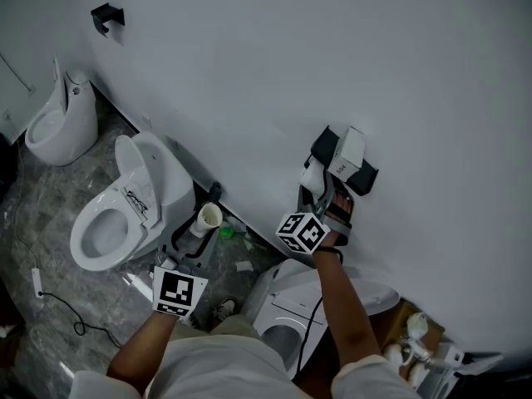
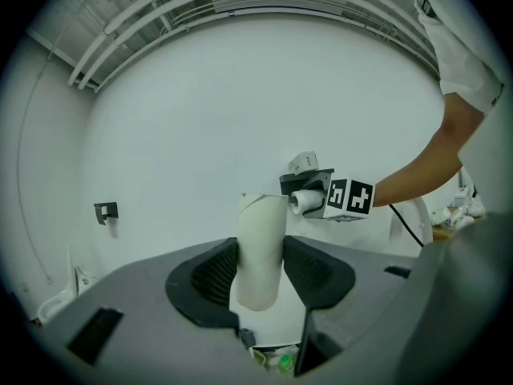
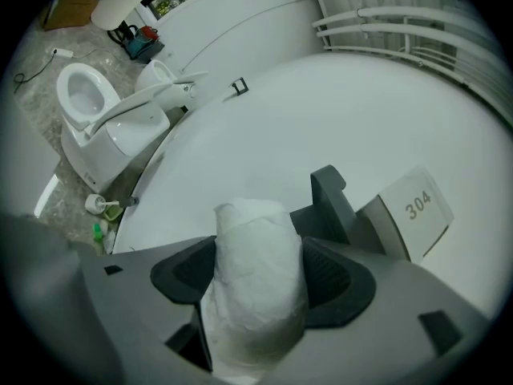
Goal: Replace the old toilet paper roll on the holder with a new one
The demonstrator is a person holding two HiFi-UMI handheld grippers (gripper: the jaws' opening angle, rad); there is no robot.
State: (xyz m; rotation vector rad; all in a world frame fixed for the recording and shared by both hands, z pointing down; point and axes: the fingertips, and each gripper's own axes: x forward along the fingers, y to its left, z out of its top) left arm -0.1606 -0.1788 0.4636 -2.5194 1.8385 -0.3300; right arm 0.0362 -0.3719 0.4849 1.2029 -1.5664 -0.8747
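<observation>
Cardboard, pale and bare, is what the left gripper [image 2: 258,257] holds: the empty tube [image 2: 261,231] of the old roll stands upright between its two jaws, pressed from both sides, and its top rises above them. In the head view this gripper is low, over the grey stone floor [image 1: 50,214] and just beside the toilet [image 1: 116,214]. The right gripper [image 3: 256,267] has its jaws closed on the new roll [image 3: 255,295], white and a little crumpled, which fills the gap between them. This hand is raised to the white wall [image 1: 349,48], and the roll is just in front of the dark holder [image 3: 330,203], below its cover; if they touch, I cannot tell. A white tag [image 3: 415,207] with the number 304 lies on top of the holder. Farther along the wall another white fixture [image 1: 60,119] stands on the floor, and above it a small black bracket [image 1: 106,17] is fixed to the wall
</observation>
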